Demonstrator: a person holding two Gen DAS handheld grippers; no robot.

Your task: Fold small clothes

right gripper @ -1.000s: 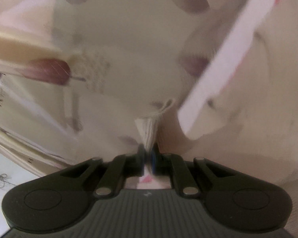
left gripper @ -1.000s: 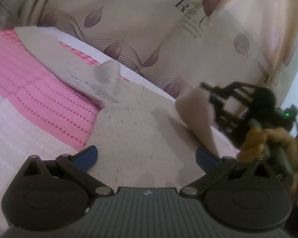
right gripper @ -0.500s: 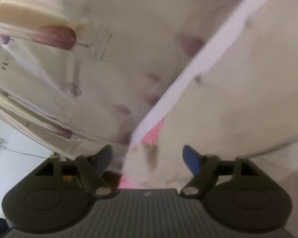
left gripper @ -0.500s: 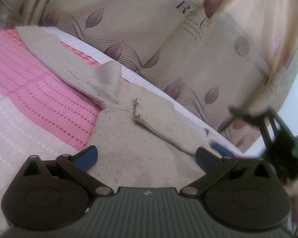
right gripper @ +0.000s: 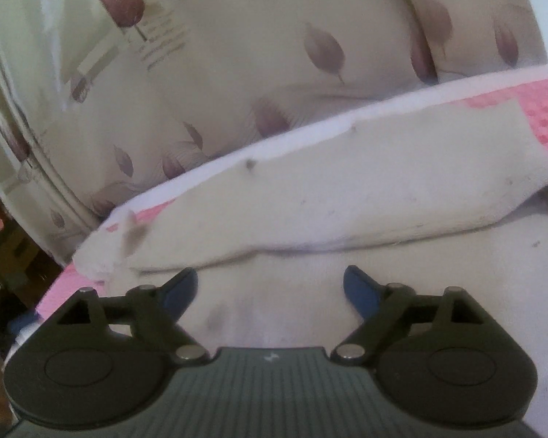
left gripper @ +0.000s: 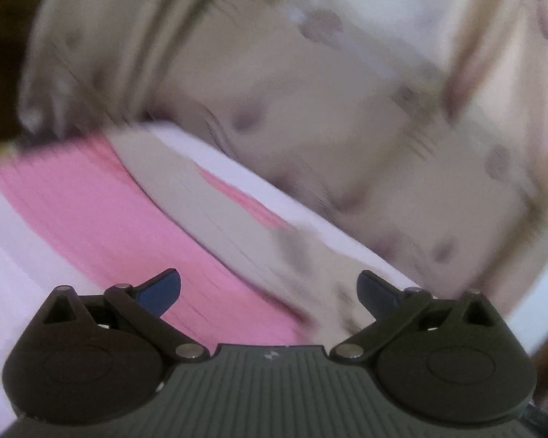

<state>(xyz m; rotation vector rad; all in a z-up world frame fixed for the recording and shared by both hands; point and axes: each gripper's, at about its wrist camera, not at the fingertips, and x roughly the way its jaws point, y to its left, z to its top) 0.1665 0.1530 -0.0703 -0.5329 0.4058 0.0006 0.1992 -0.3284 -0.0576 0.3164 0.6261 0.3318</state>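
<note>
— Two views, and which told you more?

— The right wrist view, by far. My right gripper (right gripper: 270,290) had its jaws opening wide, nothing pinched between them; below it lay the beige knitted sweater (right gripper: 347,292), with one sleeve (right gripper: 328,189) folded across the body, its cuff toward the right.

— And the left?

— Badly blurred. My left gripper (left gripper: 268,292) was spread as well, empty, over the pink bedspread (left gripper: 91,211). Only there did I see the sweater's other sleeve (left gripper: 186,189) stretched out flat across the pink, running up and away to the left.

— Anything common to both?

— The leaf-printed curtain (right gripper: 237,73) behind the bed's white edge (right gripper: 310,126). The printed lettering read sharp only from the right.
</note>
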